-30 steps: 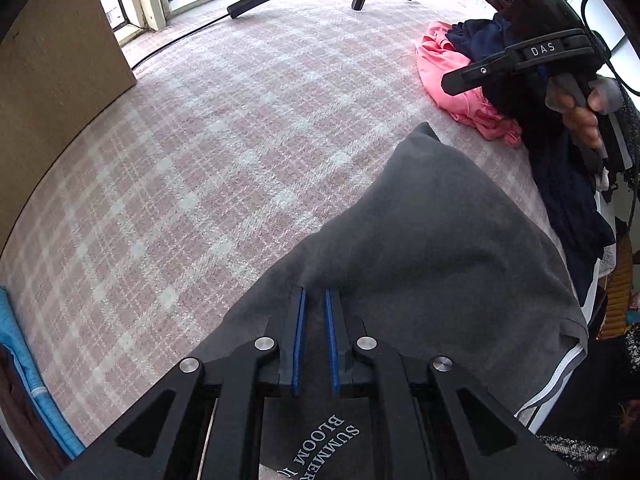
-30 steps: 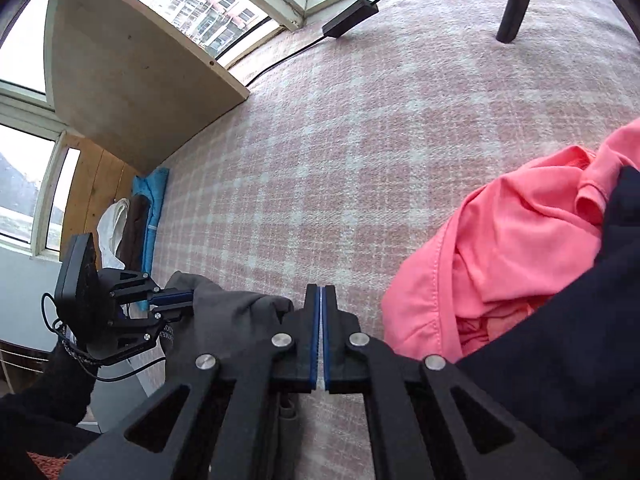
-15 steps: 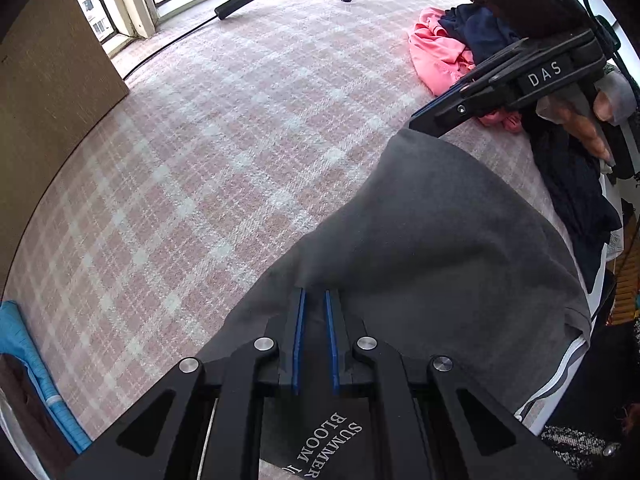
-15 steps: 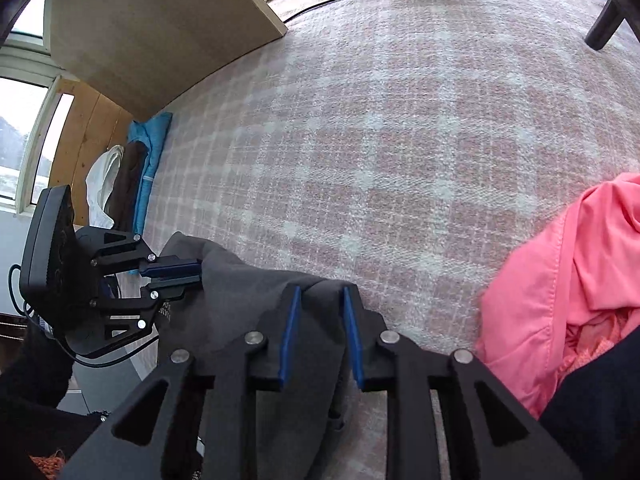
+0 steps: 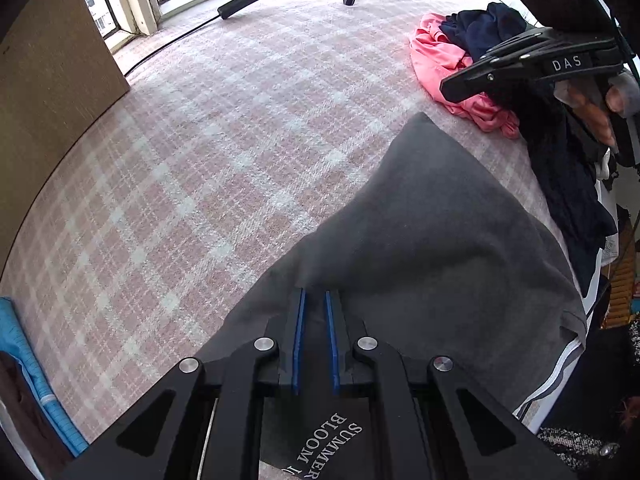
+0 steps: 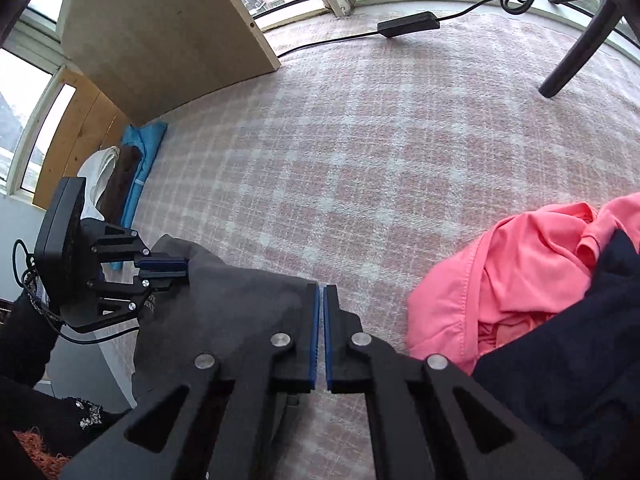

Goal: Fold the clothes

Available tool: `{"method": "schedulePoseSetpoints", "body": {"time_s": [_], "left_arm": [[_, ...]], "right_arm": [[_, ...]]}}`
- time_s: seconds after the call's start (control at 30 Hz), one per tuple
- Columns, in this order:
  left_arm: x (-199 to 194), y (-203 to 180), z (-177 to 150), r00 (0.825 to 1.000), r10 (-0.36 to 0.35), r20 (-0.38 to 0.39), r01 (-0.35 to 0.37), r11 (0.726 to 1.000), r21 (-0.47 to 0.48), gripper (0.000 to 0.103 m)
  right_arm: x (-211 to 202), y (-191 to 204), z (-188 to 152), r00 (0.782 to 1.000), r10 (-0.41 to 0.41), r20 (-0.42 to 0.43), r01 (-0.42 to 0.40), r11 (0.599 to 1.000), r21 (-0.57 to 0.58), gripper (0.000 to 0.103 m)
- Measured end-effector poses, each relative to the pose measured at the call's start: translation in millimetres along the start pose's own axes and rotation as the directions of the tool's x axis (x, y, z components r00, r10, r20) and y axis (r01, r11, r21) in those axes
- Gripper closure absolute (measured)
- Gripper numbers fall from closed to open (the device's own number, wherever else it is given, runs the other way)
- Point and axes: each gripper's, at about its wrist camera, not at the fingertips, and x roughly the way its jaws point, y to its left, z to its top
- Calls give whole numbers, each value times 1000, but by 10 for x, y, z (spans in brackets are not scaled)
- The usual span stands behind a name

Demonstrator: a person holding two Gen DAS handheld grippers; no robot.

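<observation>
The left gripper (image 5: pixel 315 300) has its jaws pinched on the near hem of a grey garment (image 5: pixel 432 240). Cloth fills the narrow slot between the blue pads, and the right wrist view shows the same grip from the side, at 9 o'clock. The right gripper (image 6: pixel 321 288) has its jaws clenched almost pad to pad with nothing in them that I can make out. It sits just off the grey cloth's far edge, above the plaid. The grey garment lies spread on the plaid-covered counter (image 5: pixel 240 140) with white lettering near the held hem. One corner runs out flat toward 1 o'clock, and a white-striped edge hangs over the counter's rim at 4 o'clock. Beyond that corner, at 1 to 2 o'clock, a pink garment (image 6: pixel 520 264) and a navy one (image 6: pixel 580 360) sit crumpled together in a heap. A small stack of folded pieces (image 6: pixel 120 176) (blue, brown, white) rests at 10 o'clock by the wooden board. I judge the grey piece is the one in hand, being laid out or squared for a fold. The next move would likely call for the right jaws to open and take the free corner, keeping the cloth taut against the left grip.
</observation>
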Motion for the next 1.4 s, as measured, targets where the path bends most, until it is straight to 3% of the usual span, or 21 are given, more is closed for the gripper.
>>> {"method": "schedulePoseSetpoints", "body": {"time_s": [0.1, 0.2, 0.27, 0.33, 0.4, 0.53, 0.57, 0.6, 0.63, 0.77, 0.83, 0.9, 0.97, 1.07, 1.27, 1.33, 1.4], "left_arm": [[-112, -6, -48, 1000, -13, 22, 13, 1000, -15, 93], [-311, 8, -246, 999, 7, 42, -4, 999, -53, 93], [-461, 47, -402, 998, 13, 55, -9, 996, -84, 94], [-565, 245, -511, 997, -25, 68, 34, 992, -121, 94], [-542, 86, -647, 996, -60, 71, 70, 987, -146, 94], [-412, -289, -890, 985, -162, 67, 171, 973, -155, 94], [-266, -375, -945, 990, -141, 23, 142, 980, -142, 89], [-119, -461, -1001, 993, -118, -22, 114, 985, -128, 91], [-133, -473, -1077, 995, -97, -18, 94, 988, -126, 94], [-410, -554, -1192, 998, -58, 28, 62, 987, -146, 97], [-575, -778, -1111, 994, -80, 77, 87, 992, -91, 93], [-596, -1091, -958, 992, -79, 100, 79, 997, 11, 78], [-566, -1397, -798, 992, -68, 110, 55, 991, 119, 72], [-360, -1714, -523, 996, -36, 87, 14, 971, 241, 72], [3, -1892, -341, 1000, 23, 14, -26, 940, 340, 72], [46, -1858, -335, 1000, 24, 1, -23, 944, 329, 77], [36, -1804, -325, 1000, -1, -9, 3, 954, 301, 95]], "right_arm": [[114, 296, -129, 995, 91, -37, -94, 993, -77, 97], [244, 352, -441, 990, 26, -136, -37, 996, -82, 97], [26, 330, -650, 995, 41, -92, -45, 998, -38, 96], [-246, 315, -837, 997, 75, -18, -75, 997, 12, 96], [-469, 327, -1022, 994, 94, 46, -97, 994, 48, 96], [-41, 530, -1281, 989, 146, -35, -144, 988, 51, 96], [125, 552, -1357, 986, 145, -88, -141, 989, 50, 96], [238, 546, -1467, 985, 92, -150, -87, 996, 35, 96], [226, 509, -1577, 984, 61, -169, -55, 998, 39, 96], [-385, 458, -1853, 998, 55, -42, -50, 994, 97, 96], [-557, 592, -1908, 1000, 25, 12, -26, 998, 61, 88], [-563, 735, -1951, 999, 26, 30, -27, 999, 26, 79], [-429, 805, -2008, 999, -36, 8, 36, 999, 8, 79], [-271, 671, -2095, 997, -75, -26, 76, 996, 42, 79], [-125, 390, -2097, 1000, 19, 24, -22, 989, 147, 79], [-139, 355, -2113, 1000, 6, 23, -9, 988, 151, 79], [-153, 321, -2130, 1000, -7, 21, 4, 988, 156, 79]]}}
